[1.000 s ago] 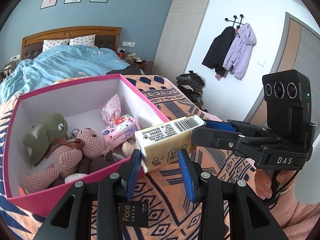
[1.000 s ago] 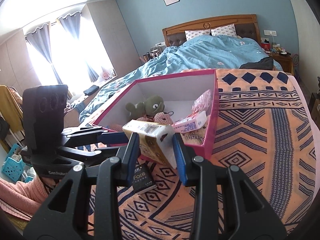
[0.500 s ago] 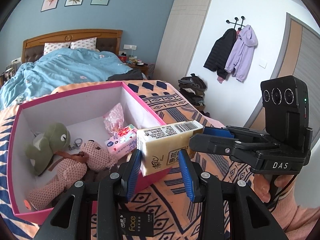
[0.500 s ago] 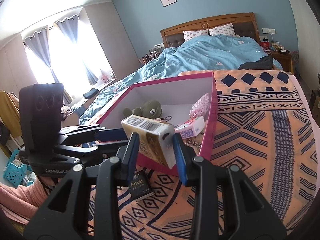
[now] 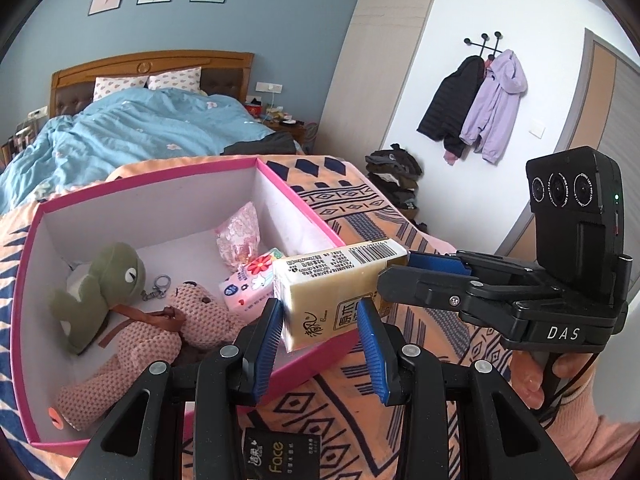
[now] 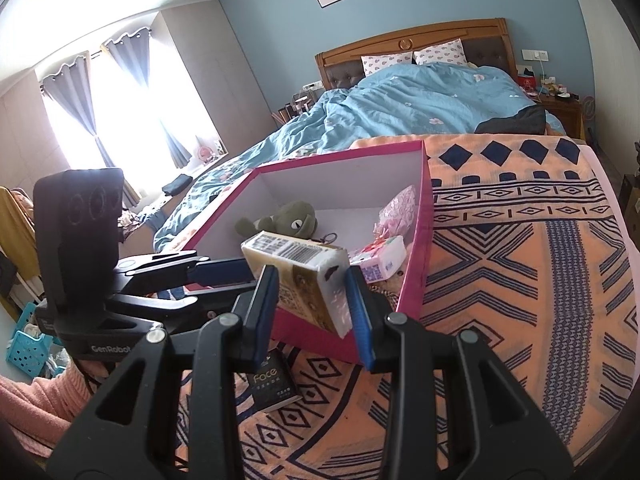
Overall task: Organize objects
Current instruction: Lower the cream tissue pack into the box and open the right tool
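Both grippers, left (image 5: 322, 340) and right (image 6: 314, 312), are pinching the tissue pack (image 5: 340, 292), its long axis lying crosswise, barcode end toward the right gripper, over the box (image 5: 160, 184) rim.

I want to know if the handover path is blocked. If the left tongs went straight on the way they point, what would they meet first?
The yellow tissue pack, which sits between the left tongs already. Beyond it, probably the pink box's near wall, though depth is unclear.
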Demonstrator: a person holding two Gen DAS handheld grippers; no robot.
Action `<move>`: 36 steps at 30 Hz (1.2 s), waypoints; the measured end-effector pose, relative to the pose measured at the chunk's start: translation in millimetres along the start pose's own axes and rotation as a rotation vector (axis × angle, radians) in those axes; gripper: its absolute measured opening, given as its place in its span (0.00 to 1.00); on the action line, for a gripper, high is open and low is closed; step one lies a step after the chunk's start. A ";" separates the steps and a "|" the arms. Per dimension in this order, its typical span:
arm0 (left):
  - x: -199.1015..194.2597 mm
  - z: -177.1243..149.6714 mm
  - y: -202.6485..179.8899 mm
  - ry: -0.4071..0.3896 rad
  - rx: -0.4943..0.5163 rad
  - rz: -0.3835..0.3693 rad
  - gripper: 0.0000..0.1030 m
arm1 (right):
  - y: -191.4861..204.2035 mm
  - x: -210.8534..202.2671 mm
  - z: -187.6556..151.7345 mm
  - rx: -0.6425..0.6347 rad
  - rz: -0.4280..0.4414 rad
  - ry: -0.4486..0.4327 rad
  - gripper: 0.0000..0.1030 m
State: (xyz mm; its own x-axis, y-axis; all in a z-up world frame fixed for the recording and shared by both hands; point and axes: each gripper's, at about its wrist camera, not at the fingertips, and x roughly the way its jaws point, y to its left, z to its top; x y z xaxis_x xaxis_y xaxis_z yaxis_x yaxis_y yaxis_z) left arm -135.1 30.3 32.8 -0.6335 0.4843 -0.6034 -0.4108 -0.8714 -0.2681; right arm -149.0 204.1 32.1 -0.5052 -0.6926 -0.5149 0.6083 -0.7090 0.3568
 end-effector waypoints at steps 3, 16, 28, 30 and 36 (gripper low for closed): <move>4.3 0.3 4.6 0.013 -0.014 0.001 0.37 | -1.1 4.1 2.3 0.003 -0.004 0.010 0.37; 15.2 2.0 9.9 0.040 -0.038 0.002 0.37 | -10.6 20.4 5.8 0.017 -0.023 0.046 0.37; 23.6 0.9 14.4 0.066 -0.050 0.011 0.37 | -16.8 30.8 5.7 0.028 -0.033 0.074 0.37; 24.7 0.5 15.2 0.069 -0.050 0.015 0.37 | -17.4 32.3 5.7 0.029 -0.035 0.077 0.37; 27.5 -0.1 18.2 0.077 -0.057 0.021 0.37 | -17.8 36.3 4.6 0.027 -0.040 0.089 0.37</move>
State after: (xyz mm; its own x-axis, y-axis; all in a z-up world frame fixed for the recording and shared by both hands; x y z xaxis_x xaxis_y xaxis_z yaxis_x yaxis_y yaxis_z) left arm -159.9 27.7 11.2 -0.5883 0.4605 -0.6646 -0.3589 -0.8853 -0.2957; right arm -181.0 190.9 10.6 -0.4715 -0.6501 -0.5958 0.5717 -0.7398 0.3548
